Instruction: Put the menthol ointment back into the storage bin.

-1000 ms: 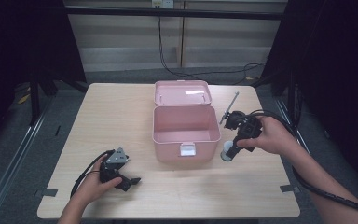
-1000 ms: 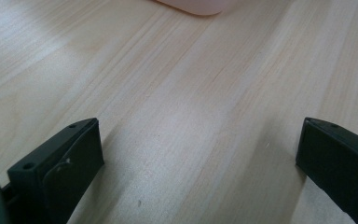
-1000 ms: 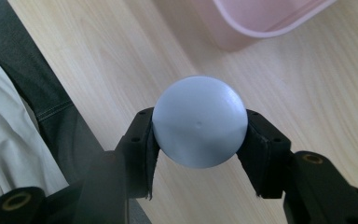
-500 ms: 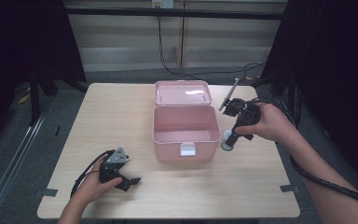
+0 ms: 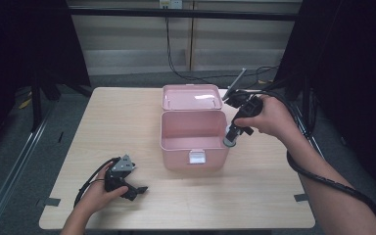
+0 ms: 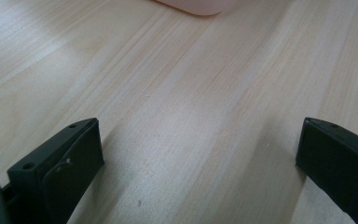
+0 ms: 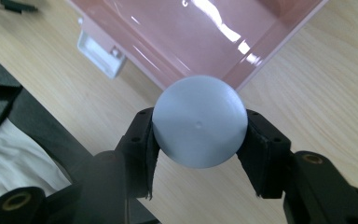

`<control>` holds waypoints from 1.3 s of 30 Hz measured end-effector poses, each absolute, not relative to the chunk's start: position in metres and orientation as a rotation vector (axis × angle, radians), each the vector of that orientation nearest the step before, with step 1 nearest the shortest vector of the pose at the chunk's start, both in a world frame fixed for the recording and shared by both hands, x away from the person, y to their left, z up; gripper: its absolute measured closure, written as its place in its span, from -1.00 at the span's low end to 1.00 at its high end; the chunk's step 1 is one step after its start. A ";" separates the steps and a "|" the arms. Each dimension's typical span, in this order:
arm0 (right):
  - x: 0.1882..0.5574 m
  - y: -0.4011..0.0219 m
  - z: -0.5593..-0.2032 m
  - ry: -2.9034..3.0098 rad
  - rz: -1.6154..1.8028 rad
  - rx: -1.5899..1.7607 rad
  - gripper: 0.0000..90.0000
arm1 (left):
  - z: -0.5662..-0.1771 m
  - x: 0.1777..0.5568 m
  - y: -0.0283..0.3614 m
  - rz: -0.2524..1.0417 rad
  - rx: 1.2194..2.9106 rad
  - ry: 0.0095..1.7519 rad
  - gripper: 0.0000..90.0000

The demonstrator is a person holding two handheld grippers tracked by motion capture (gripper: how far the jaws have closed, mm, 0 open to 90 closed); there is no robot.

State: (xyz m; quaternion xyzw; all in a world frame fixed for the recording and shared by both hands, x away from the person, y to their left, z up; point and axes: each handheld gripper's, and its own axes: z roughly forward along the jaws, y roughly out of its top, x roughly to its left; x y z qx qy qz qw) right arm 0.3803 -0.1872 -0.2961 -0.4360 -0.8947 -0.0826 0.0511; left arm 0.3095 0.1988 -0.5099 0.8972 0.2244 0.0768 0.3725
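A pink box (image 5: 194,142) stands open mid-table, its lid (image 5: 192,97) laid back behind it. My right gripper (image 5: 231,140) points down at the box's right rim, shut on a pale grey round object (image 5: 229,142). In the right gripper view that grey round object (image 7: 199,121) sits squeezed between both pads, above the box's corner (image 7: 242,70) and white latch (image 7: 100,49). My left gripper (image 5: 136,190) rests on the table near the front left, jaws wide apart. In the left gripper view its fingers (image 6: 58,168) have only bare wood between them, with the box's bottom edge (image 6: 200,5) far ahead.
A wooden table (image 5: 127,117) carries everything. Black cables (image 5: 323,176) trail from the right gripper over the table's right side, and another cable (image 5: 85,188) loops by the left hand. Dark frame posts stand left and right of the table.
My right gripper has carried the grey round object up and leftward from the table beside the box to the box's right rim. The left gripper has stayed put.
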 end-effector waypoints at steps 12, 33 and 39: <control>0.403 -0.171 -0.301 -2.666 -0.274 -1.462 0.12 | -0.510 0.310 0.199 0.196 2.299 0.575 -1.00; 0.427 -0.148 -0.339 -2.609 -0.269 -1.554 0.12 | -0.510 0.310 0.199 0.192 2.298 0.572 -1.00; 0.436 -0.145 -0.348 -2.579 -0.257 -1.610 0.12 | -0.510 0.310 0.199 0.191 2.298 0.572 -1.00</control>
